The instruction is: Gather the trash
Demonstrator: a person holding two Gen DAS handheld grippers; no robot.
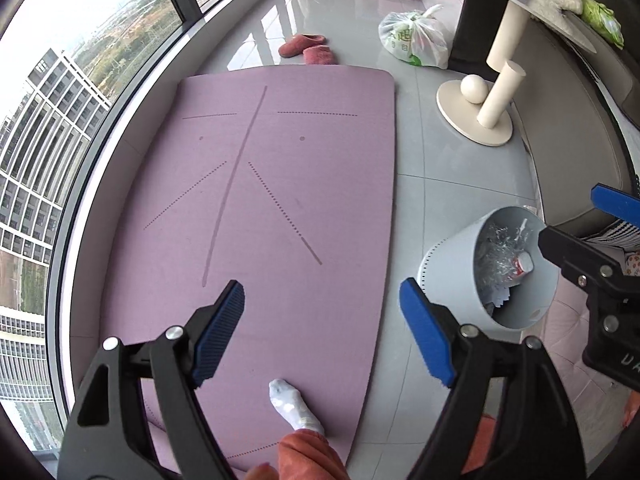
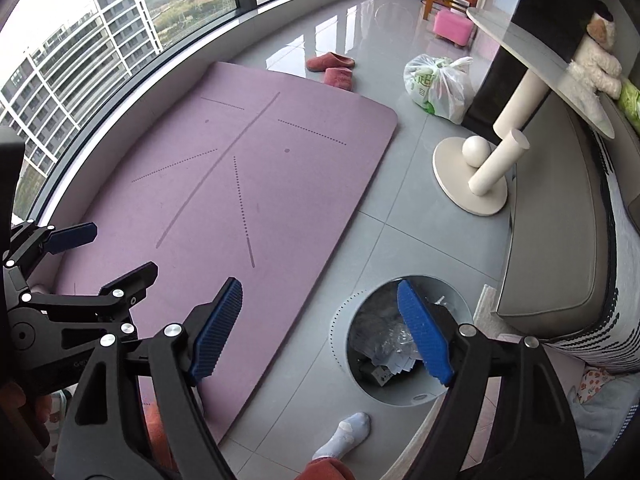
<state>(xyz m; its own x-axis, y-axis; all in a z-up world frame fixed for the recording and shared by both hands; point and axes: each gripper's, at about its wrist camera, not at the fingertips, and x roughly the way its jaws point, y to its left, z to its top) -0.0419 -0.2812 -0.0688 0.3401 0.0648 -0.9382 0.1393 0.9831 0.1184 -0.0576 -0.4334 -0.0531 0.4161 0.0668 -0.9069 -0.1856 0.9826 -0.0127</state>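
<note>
A grey round trash bin (image 1: 448, 264) stands on the tiled floor right of the purple yoga mat (image 1: 280, 184). It holds clear plastic wrap, paper scraps and a crushed bottle (image 1: 522, 262). My left gripper (image 1: 322, 320) is open and empty above the mat's near right part. My right gripper (image 2: 320, 320) is open and empty; its right finger (image 2: 424, 332) hangs over the bin (image 2: 360, 304), whose trash (image 2: 384, 344) shows below. The right gripper also shows at the right edge of the left wrist view (image 1: 592, 240). The left gripper shows at the left of the right wrist view (image 2: 100, 252).
A tied plastic bag (image 1: 416, 38) lies on the floor beyond the mat, next to pink slippers (image 1: 308, 50). A white pedestal table base (image 1: 474, 114) with a ball stands right. A grey sofa edge (image 2: 560, 240) borders the bin. My socked foot (image 1: 294, 404) rests on the mat.
</note>
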